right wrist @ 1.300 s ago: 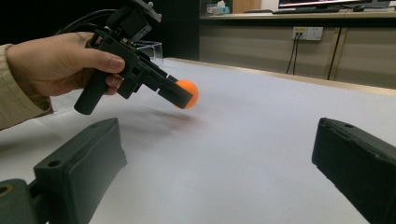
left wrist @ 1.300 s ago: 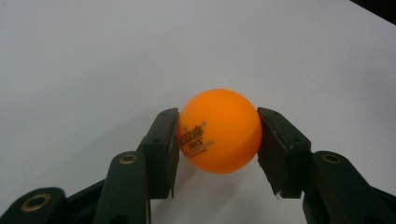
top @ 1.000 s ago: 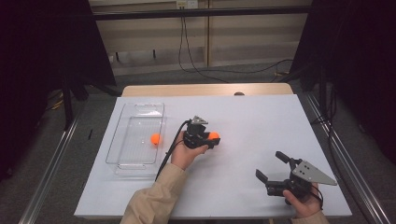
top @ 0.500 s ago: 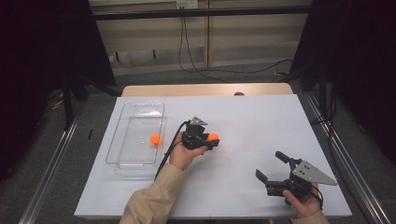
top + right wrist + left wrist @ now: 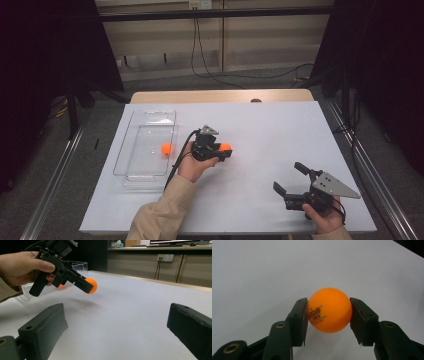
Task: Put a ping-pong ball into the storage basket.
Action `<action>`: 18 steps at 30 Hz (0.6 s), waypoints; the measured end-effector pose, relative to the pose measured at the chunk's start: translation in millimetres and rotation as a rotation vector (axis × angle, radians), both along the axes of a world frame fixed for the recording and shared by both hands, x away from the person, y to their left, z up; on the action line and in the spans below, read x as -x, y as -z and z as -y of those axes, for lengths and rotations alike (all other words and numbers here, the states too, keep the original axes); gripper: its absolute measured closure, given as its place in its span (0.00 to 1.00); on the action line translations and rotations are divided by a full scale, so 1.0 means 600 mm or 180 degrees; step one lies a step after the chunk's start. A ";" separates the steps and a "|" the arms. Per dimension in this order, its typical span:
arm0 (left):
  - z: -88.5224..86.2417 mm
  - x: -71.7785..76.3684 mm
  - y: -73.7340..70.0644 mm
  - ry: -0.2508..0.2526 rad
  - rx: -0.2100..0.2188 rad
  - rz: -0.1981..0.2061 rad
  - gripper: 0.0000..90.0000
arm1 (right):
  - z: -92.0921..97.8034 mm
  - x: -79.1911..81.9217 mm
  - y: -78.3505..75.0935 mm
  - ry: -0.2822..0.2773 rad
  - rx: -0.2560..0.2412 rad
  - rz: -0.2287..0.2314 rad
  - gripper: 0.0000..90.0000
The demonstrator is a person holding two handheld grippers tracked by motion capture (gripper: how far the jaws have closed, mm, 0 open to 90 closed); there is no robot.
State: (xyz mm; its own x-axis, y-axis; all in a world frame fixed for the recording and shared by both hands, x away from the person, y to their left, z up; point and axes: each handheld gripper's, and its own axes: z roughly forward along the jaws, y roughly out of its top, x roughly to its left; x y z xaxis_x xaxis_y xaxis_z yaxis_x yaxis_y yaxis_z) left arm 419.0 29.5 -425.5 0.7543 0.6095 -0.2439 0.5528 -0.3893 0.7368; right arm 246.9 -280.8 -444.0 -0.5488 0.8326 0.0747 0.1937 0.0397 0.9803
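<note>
Left gripper [image 5: 226, 148]: clamped on ball [image 5: 329, 310], above table [image 5: 280, 130] (mid-table, tray [image 5: 145, 145] just beside).
Right gripper [image 5: 291, 180]: jaws wide, near front edge, bare surface between.

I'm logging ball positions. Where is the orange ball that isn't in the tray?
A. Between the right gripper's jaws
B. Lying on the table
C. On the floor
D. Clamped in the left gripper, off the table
D: the left gripper pinches the ball, its shadow below.

White table sheet [image 5: 280, 130], black cable [image 5: 210, 55] along the floor behind, wall socket [image 5: 165, 257].
</note>
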 end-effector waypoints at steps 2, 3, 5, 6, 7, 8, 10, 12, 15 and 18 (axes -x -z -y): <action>-0.003 0.000 -0.003 -0.0003 0.0005 -0.0006 0.57 | 0.000 0.000 0.000 0.0000 0.0002 -0.0001 0.01; -0.004 0.000 -0.003 -0.0016 0.0032 -0.0010 0.57 | 0.000 0.000 0.000 0.0003 0.0003 -0.0002 0.01; -0.008 -0.001 -0.006 -0.0018 0.0030 -0.0006 0.57 | 0.000 0.000 0.000 0.0002 0.0005 -0.0004 0.01; -0.008 0.000 -0.007 -0.0040 0.0048 -0.0010 0.57 | 0.000 0.000 0.000 0.0002 0.0002 -0.0004 0.01; -0.009 0.000 -0.008 -0.0042 0.0057 -0.0019 0.57 | 0.000 0.000 0.000 -0.0001 0.0001 0.0000 0.01; -0.010 -0.001 -0.009 -0.0042 0.0051 -0.0013 0.57 | -0.001 0.000 0.000 -0.0004 -0.0001 0.0001 0.01; -0.012 -0.001 -0.010 -0.0041 0.0048 -0.0020 0.57 | -0.001 0.000 0.000 -0.0005 0.0000 -0.0002 0.01; -0.014 -0.001 -0.011 -0.0055 0.0054 -0.0024 0.57 | -0.001 0.000 0.000 -0.0007 0.0000 -0.0003 0.01; -0.018 0.000 -0.014 -0.0059 0.0066 -0.0022 0.57 | -0.001 0.000 0.000 -0.0005 -0.0002 0.0006 0.01; -0.020 0.000 -0.016 -0.0057 0.0069 -0.0016 0.57 | -0.001 0.000 0.000 -0.0005 -0.0001 -0.0001 0.01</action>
